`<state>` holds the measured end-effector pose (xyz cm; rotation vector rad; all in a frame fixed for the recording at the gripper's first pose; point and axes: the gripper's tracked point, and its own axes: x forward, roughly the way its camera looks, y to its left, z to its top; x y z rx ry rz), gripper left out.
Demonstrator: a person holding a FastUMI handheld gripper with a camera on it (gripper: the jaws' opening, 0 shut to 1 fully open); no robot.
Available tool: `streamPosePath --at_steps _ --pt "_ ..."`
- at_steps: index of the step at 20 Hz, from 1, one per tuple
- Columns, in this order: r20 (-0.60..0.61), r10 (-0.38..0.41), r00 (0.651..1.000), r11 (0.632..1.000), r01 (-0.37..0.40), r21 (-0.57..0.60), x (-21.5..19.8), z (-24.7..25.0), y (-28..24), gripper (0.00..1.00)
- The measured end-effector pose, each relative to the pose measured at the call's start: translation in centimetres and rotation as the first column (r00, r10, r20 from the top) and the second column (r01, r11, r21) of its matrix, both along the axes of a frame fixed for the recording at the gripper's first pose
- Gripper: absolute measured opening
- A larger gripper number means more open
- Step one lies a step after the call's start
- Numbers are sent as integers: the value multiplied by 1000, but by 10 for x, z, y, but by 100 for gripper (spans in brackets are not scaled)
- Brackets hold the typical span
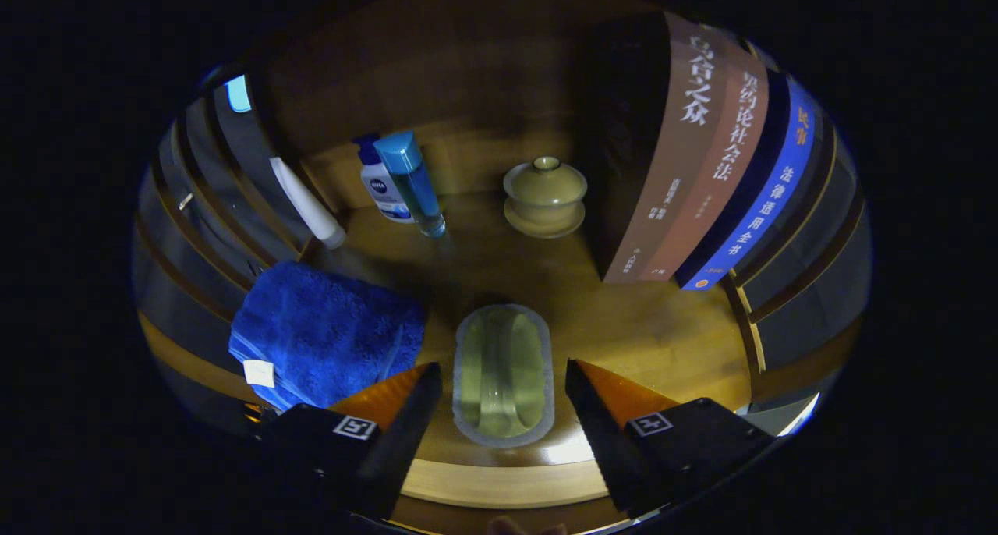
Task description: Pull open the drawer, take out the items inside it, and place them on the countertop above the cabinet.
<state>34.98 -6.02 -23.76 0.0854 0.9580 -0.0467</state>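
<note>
A translucent, pale green oval dish (503, 410) lies flat on the wooden countertop (647, 324), close to its front edge. My gripper (500, 366) is open, one finger on each side of the dish, with a small gap between each finger and the dish's rim. A folded blue towel (327, 332) lies on the countertop just left of the left finger.
Beyond the dish stand a lidded ceramic tea bowl (544, 196), a clear blue bottle (413, 180), a white bottle (380, 184) and a leaning white tube (308, 203). Upright books (702, 168) fill the right side. A wooden back wall closes the space.
</note>
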Motion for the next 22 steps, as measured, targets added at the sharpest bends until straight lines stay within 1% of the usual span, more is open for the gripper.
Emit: streamPosePath --at_steps 2,4,5,8,10,11,13,15,16,17,19,20,22 --pt "70 17 997 1000 -18 19 -1 18 7 99" --pt "169 35 985 998 -45 55 -9 40 15 99" --pt "228 52 972 993 -74 88 -15 52 24 99" --pt "375 78 924 977 -146 157 -44 78 40 99" --pt "458 70 886 974 -161 162 -68 94 41 99" --pt "505 54 861 975 -155 161 -77 103 38 99" --pt "616 45 786 973 -173 150 -94 120 39 99" --pt "702 72 709 979 -184 85 -122 140 37 99" --pt "738 78 670 978 -195 74 -136 149 41 99" --pt "769 85 633 969 -233 85 -149 156 52 99" --pt "806 67 588 955 -271 118 -181 167 65 99" --pt "823 61 565 953 -278 121 -197 172 65 98" --pt "849 61 525 965 -247 84 -226 178 61 98"
